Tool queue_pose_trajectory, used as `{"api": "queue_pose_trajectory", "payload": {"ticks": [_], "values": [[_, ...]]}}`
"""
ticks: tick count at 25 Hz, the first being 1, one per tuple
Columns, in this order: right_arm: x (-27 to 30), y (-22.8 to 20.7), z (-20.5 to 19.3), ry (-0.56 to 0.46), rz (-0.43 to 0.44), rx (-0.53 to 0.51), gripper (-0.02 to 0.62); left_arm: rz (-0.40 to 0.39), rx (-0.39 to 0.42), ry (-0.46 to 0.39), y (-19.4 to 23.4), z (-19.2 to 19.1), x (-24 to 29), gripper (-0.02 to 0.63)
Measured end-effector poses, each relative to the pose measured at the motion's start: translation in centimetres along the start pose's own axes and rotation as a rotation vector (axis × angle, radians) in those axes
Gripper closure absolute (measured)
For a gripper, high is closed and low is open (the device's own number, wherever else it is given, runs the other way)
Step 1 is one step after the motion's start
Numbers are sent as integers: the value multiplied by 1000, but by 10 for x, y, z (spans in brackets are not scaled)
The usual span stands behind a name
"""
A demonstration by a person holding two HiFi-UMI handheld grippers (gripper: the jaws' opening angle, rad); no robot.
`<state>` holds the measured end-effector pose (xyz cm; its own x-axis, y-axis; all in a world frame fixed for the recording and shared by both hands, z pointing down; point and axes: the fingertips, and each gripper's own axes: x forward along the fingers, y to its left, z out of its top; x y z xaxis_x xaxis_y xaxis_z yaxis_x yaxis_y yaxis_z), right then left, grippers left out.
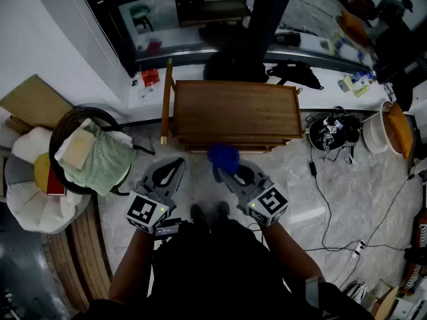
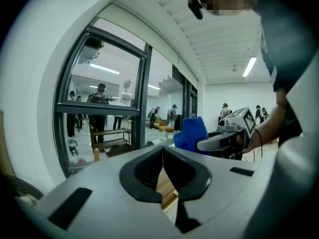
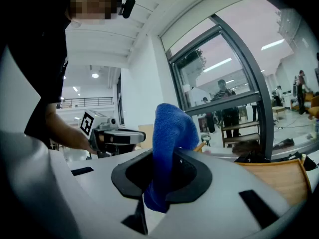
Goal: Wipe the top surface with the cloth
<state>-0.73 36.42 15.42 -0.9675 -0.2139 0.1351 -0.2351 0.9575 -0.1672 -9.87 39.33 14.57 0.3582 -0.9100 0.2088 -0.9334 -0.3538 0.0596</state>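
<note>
A low wooden table (image 1: 237,112) stands in front of me in the head view; its top surface is bare. My right gripper (image 1: 223,169) is shut on a blue cloth (image 1: 223,157), held above the floor just short of the table's near edge. In the right gripper view the blue cloth (image 3: 167,148) bunches up between the jaws and stands above them. My left gripper (image 1: 175,172) hovers to the left of it, shut with nothing between its jaws. The left gripper view shows the blue cloth (image 2: 192,132) and the right gripper (image 2: 224,138) off to the right.
A basket (image 1: 70,122) with a green cloth (image 1: 103,162) sits on the floor at left, beside a cushion (image 1: 30,199). Cables (image 1: 327,199), a helmet-like object (image 1: 331,133) and a bowl (image 1: 383,129) lie at right. A glazed wall (image 1: 200,19) stands behind the table.
</note>
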Motion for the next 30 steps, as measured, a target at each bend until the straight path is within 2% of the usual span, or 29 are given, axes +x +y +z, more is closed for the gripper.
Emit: {"api": "queue_pose_trajectory", "payload": {"ticks": [6, 10, 16, 21, 24, 27, 30], "values": [[-18, -10, -13, 11, -21, 32, 526, -17, -11, 27, -13, -7, 6, 594], [-32, -10, -11, -1, 11, 30, 526, -17, 22, 30, -20, -1, 17, 594], [-39, -30, -11, 5, -7, 13, 525, 48, 30, 23, 0, 5, 22, 594], [-14, -52, -27, 56, -17, 23, 525, 85, 24, 61, 36, -2, 23, 594], [26, -66, -27, 59, 0, 27, 525, 82, 29, 71, 73, -3, 31, 594], [78, -89, -30, 81, -6, 16, 525, 61, 31, 73, 118, -8, 53, 594], [127, -117, -38, 137, -38, 49, 525, 5, -5, 76, 154, -11, 84, 594]]}}
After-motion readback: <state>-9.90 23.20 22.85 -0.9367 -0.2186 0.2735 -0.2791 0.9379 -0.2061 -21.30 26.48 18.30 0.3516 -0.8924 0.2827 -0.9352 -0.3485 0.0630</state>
